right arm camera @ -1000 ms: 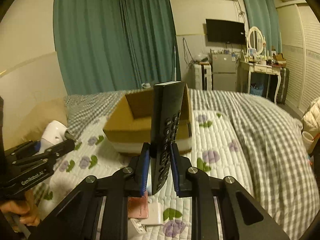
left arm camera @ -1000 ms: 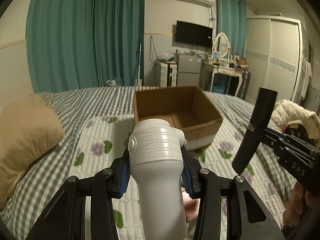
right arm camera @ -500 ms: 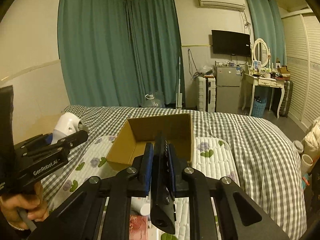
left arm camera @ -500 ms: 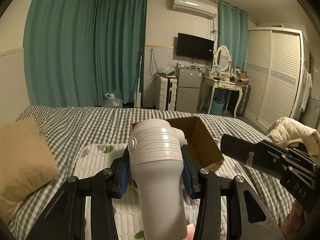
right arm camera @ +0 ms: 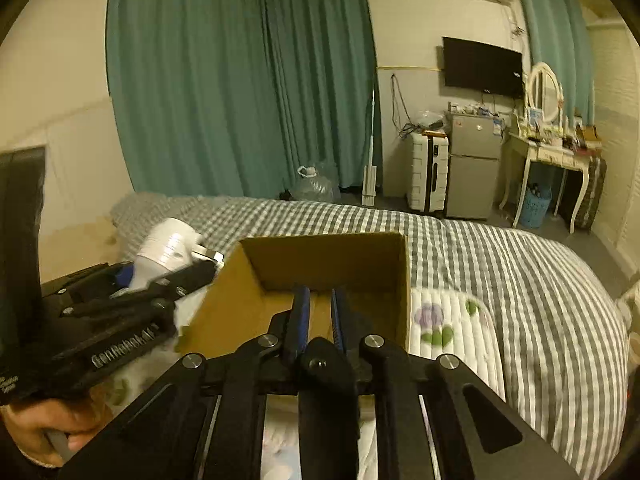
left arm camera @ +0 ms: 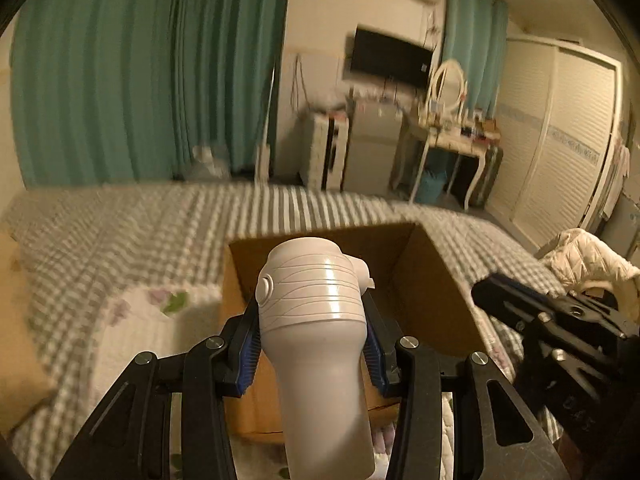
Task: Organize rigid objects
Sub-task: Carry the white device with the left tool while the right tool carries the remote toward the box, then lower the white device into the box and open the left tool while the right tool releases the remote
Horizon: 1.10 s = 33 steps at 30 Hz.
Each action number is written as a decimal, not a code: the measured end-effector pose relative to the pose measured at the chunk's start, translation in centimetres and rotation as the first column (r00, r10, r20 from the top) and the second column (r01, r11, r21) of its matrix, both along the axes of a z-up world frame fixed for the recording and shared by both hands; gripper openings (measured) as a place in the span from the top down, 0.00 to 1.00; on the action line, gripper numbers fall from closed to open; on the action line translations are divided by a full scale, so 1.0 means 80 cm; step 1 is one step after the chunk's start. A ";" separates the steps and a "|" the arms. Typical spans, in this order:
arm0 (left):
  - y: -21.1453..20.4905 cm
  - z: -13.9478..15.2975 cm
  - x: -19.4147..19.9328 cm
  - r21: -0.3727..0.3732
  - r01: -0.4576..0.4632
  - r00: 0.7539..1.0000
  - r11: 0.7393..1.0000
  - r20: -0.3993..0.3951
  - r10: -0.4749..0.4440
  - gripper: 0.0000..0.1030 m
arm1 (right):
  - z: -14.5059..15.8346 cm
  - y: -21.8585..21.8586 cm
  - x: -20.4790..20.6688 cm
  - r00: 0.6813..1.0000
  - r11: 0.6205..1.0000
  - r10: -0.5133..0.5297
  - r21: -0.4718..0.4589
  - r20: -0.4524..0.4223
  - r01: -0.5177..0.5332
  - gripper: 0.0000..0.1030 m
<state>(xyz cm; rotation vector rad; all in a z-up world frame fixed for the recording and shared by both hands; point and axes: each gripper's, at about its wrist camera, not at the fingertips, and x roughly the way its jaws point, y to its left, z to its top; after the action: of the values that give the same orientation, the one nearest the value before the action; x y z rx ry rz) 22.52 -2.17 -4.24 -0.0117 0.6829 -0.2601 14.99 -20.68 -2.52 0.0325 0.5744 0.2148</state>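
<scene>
My left gripper (left arm camera: 310, 332) is shut on a white hair dryer (left arm camera: 316, 344), held upright just in front of the open cardboard box (left arm camera: 436, 280) on the bed. It also shows in the right wrist view (right arm camera: 166, 252), left of the box (right arm camera: 224, 312). My right gripper (right arm camera: 318, 312) points over the box's near edge with its blue pads a narrow gap apart. No remote control shows between them. In the left wrist view the right gripper (left arm camera: 500, 292) sits at the box's right side.
The box stands on a grey checked bedspread (right arm camera: 520, 272) with a white flowered quilt (right arm camera: 444, 320) on it. A tan pillow (left arm camera: 20, 360) lies at the left. A white jacket (left arm camera: 588, 256) lies at the right. Fridge, suitcase and dressing table stand beyond the bed.
Both grippers have moved forward to the box. The black remote control that stood between my right fingers no longer shows there. The hair dryer stays gripped.
</scene>
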 end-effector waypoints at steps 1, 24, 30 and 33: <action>0.000 -0.010 0.012 -0.005 0.002 1.000 1.000 -0.031 -0.002 0.57 | -0.005 0.002 0.015 1.000 1.000 0.005 0.005 -0.019 -0.005 0.90; -0.024 -0.071 0.104 0.101 0.001 0.977 0.995 -0.214 0.021 0.55 | -0.040 0.007 0.151 0.986 0.999 0.030 -0.027 -0.163 -0.035 0.90; -0.029 -0.073 0.098 0.142 0.008 0.982 0.990 -0.189 0.019 0.26 | -0.070 0.003 0.154 0.976 0.996 0.018 -0.081 -0.218 -0.037 0.90; -0.026 -0.068 0.094 0.139 -0.010 0.984 0.990 -0.177 0.035 0.25 | -0.071 0.002 0.154 0.976 0.996 0.018 -0.079 -0.219 -0.036 0.90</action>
<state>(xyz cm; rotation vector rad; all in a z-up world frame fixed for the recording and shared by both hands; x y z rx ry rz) 30.02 -4.27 -9.70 0.0901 0.8782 -0.1911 27.30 -20.51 -8.19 -0.0326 0.8027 0.2152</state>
